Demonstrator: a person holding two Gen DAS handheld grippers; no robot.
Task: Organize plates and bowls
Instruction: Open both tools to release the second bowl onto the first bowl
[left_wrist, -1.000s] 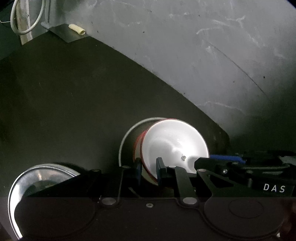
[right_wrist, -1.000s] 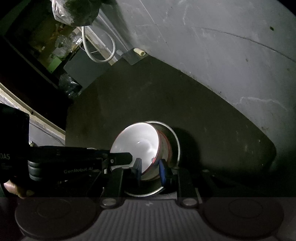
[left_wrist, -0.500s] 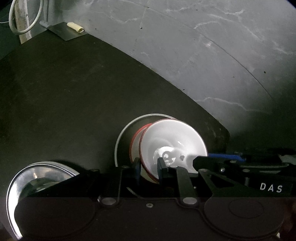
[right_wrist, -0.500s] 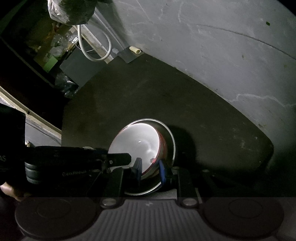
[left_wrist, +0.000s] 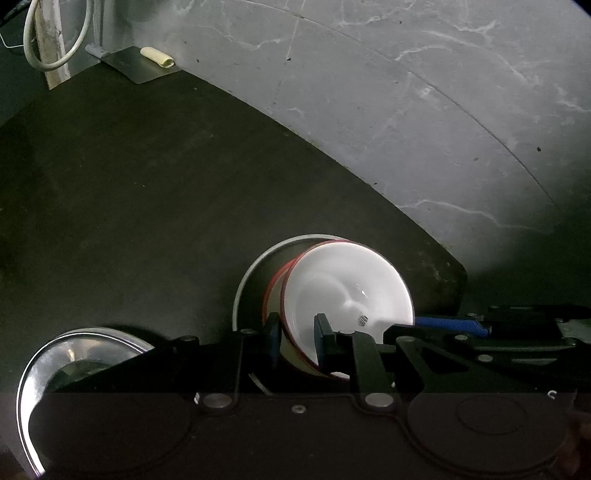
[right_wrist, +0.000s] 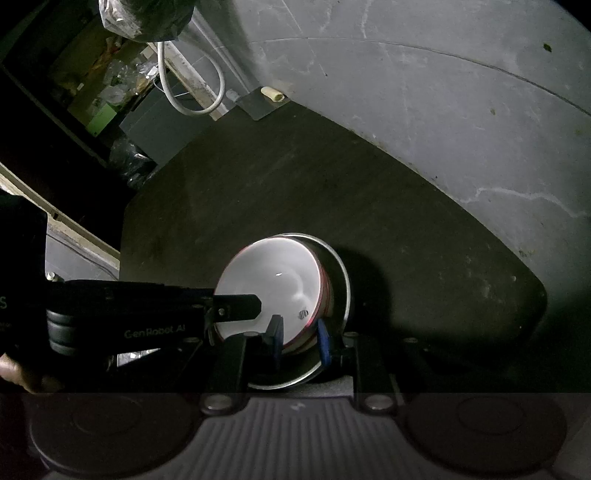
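Left wrist: white bowl (left_wrist: 347, 291) tilted, mouth facing right gripper (left_wrist: 436, 326).

A dark countertop (left_wrist: 147, 192) ran up to a grey marbled wall (left_wrist: 406, 110) with pale veins. At the far left corner a small metal plate (left_wrist: 136, 68) lay flat, a short cream-coloured tube (left_wrist: 157, 57) resting on it — just beside a looped white cable (left_wrist: 55, 40). Further left, seen from the right wrist, a crumpled plastic bag (right_wrist: 144, 18) hung above cluttered dark shelves (right_wrist: 92, 88).
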